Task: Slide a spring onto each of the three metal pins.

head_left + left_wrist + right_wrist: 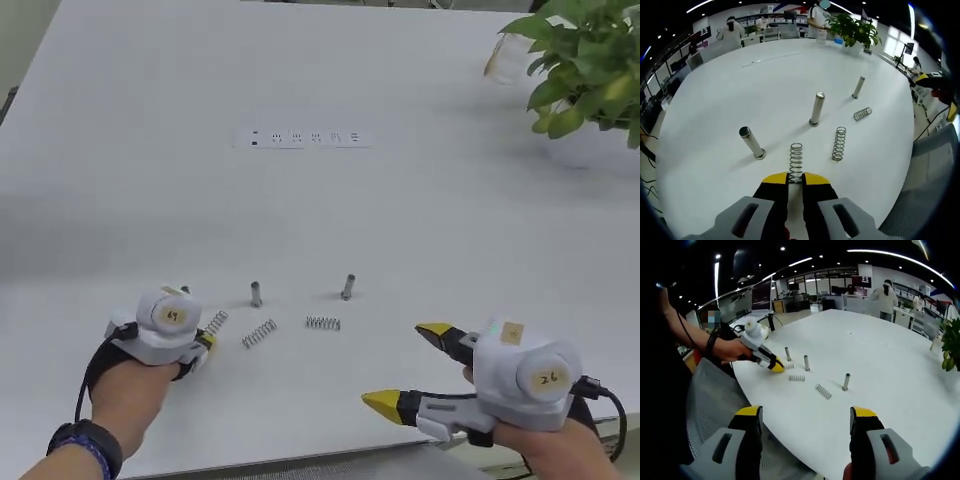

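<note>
Springs (839,143) lie before the pins (816,109) on the table (740,90).

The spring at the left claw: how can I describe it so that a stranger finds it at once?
On the white table, three springs lie before a row of pins. This spring is the leftmost; alone among them, its end sits between the left claw's yellow tips.

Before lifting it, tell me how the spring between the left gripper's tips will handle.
The spring, thin open wire coils, is probably light and squashy, so the left gripper may bend it. Lying sideways on the smooth table, it could roll or skid.
</note>
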`<state>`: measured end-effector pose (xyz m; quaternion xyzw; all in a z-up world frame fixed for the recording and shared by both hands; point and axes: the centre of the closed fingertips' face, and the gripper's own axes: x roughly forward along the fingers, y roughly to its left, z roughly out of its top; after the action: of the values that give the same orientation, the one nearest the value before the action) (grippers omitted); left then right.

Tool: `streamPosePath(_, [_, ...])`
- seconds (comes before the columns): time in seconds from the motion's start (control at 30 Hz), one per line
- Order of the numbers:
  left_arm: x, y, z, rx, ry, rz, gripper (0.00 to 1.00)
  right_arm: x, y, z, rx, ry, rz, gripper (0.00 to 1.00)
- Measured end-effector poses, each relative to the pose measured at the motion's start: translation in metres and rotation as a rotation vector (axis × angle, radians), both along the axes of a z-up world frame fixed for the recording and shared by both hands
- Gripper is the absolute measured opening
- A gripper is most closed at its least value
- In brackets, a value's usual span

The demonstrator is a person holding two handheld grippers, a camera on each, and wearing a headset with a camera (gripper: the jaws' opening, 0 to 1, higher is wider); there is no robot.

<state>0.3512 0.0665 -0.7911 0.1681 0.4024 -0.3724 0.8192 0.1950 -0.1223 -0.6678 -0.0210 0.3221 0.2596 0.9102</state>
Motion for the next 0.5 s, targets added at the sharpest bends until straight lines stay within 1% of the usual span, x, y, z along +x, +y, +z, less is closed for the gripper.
streamPosePath(0.1, [-0.005, 0.004, 0.004, -0.011, 0.003, -0.001, 0.02, -0.002, 0.002, -0.003, -0.005, 0.005, 0.008, 0.70])
streamPosePath(0.13, [-0.006, 0.007, 0.007, -0.017, -0.006, 0.003, 0.02, -0.002, 0.003, -0.003, -0.002, 0.008, 0.008, 0.70])
streamPosePath(0.17, [-0.007, 0.009, 0.009, -0.023, -0.007, 0.011, 0.02, -0.002, 0.003, -0.003, -0.002, 0.008, 0.008, 0.70])
streamPosePath(0.23, [-0.012, 0.013, 0.012, -0.036, 0.003, 0.019, 0.02, -0.002, 0.004, -0.003, 0.002, 0.007, 0.006, 0.70])
streamPosePath(0.33, [-0.019, 0.018, 0.015, -0.036, -0.005, 0.003, 0.02, -0.001, 0.006, -0.004, 0.007, 0.007, 0.005, 0.70])
streamPosePath(0.5, [-0.023, 0.027, 0.026, -0.049, -0.019, -0.001, 0.02, -0.001, 0.011, -0.005, 0.009, 0.014, 0.019, 0.70])
